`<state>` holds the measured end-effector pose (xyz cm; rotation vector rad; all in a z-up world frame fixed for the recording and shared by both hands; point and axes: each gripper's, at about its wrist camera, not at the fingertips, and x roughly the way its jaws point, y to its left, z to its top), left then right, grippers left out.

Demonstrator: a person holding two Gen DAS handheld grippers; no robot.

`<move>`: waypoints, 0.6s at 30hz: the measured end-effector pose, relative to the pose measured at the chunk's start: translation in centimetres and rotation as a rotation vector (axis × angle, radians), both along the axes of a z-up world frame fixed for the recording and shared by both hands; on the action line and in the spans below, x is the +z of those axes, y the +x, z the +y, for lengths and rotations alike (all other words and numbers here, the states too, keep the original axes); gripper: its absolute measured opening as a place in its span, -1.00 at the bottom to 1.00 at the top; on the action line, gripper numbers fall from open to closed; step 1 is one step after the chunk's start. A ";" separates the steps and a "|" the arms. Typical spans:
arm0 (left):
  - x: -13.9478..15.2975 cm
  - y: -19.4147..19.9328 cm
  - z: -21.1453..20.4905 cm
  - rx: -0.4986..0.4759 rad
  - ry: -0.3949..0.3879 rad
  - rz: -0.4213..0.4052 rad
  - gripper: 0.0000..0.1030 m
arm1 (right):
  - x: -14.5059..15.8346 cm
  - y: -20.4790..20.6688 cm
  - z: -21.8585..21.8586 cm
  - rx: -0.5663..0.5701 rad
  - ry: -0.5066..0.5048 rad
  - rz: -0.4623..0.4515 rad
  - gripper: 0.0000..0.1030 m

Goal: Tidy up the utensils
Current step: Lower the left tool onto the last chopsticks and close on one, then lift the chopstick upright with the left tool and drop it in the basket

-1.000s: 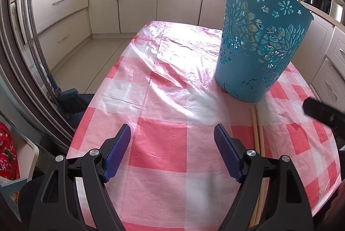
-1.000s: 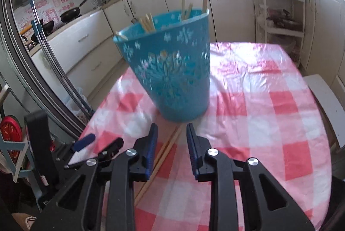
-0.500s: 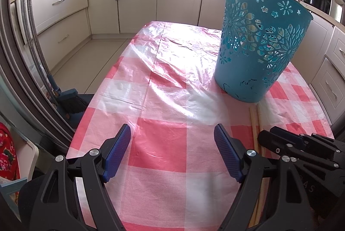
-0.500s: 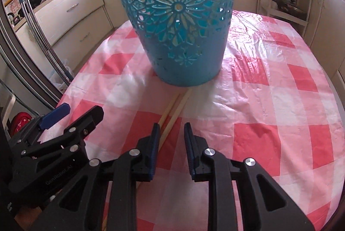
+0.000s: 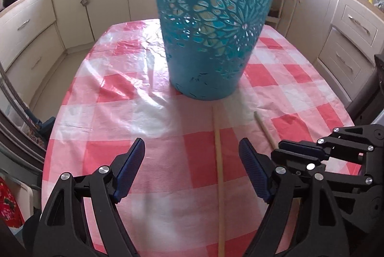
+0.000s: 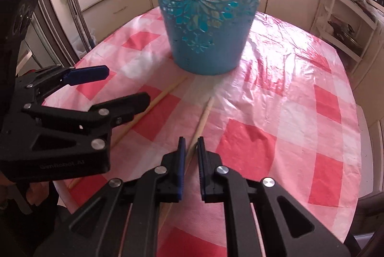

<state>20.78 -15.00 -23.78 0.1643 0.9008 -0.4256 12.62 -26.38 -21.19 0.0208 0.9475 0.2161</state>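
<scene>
A teal cut-out basket (image 5: 211,24) stands on the red-and-white checked table (image 5: 108,94); it also fills the top of the right wrist view (image 6: 206,12). Two wooden chopsticks lie in front of it. My left gripper (image 5: 192,168) is open, with one chopstick (image 5: 219,173) lying on the cloth between its jaws. My right gripper (image 6: 191,149) has its jaws narrowly apart around the other chopstick (image 6: 201,120), low over the table. In the left wrist view that chopstick (image 5: 264,128) runs under the right gripper (image 5: 300,149).
Cream kitchen cabinets (image 5: 36,24) and counters ring the table. A metal pole (image 6: 72,5) stands at the left, open shelves (image 6: 345,24) at the right. The table's near edge lies just under both grippers.
Both grippers have moved toward the chopsticks. The left one now straddles one chopstick. The right one has dropped lower, and its chopstick has swung away from the other.
</scene>
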 end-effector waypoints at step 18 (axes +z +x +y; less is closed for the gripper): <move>1.9 0.6 1.5 -0.051 -0.168 0.080 -0.90 | -0.3 1.1 -1.1 -0.072 0.093 -0.064 -0.68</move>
